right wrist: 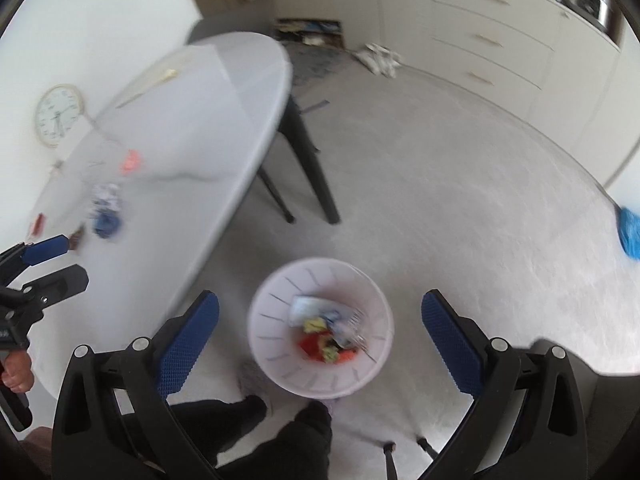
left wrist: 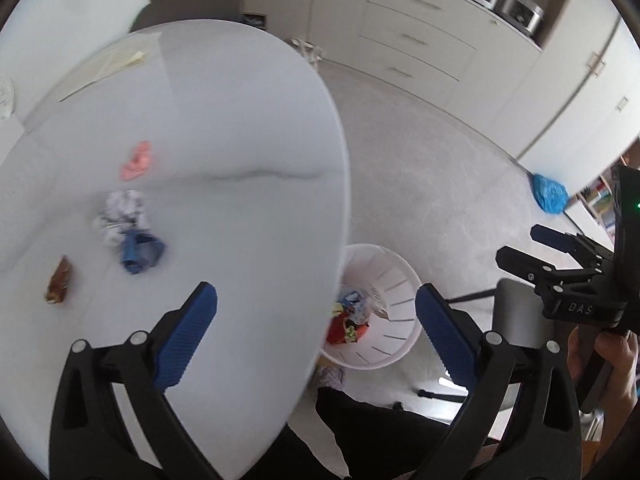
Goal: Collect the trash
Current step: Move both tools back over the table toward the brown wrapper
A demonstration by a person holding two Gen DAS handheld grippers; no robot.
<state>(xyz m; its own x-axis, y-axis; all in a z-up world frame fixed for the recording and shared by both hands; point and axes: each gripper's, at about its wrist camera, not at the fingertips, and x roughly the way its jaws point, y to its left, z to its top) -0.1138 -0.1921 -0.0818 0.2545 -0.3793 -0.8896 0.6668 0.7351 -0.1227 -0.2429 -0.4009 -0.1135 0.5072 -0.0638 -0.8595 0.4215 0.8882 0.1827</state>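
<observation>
pale carpet runs under a white oval table (left wrist: 240,128) and up to a wall of cream drawers (left wrist: 416,40). beside the table's near edge, on the floor, stands a white slotted waste basket (right wrist: 320,376) holding crumpled wrappers, red, yellow and white. on the table, well back from the basket, lie a pink scrap (left wrist: 137,161), a white crumpled paper (left wrist: 120,216) touching a blue wrapper (left wrist: 141,254), and a brown wrapper (left wrist: 60,280) off to their left. left gripper (left wrist: 316,320) hangs over the table edge, jaws spread wide with nothing between them. right gripper (right wrist: 320,324) hangs above the basket, jaws likewise wide and empty. a blue plastic bag (left wrist: 550,194) lies on the floor far from the basket.
</observation>
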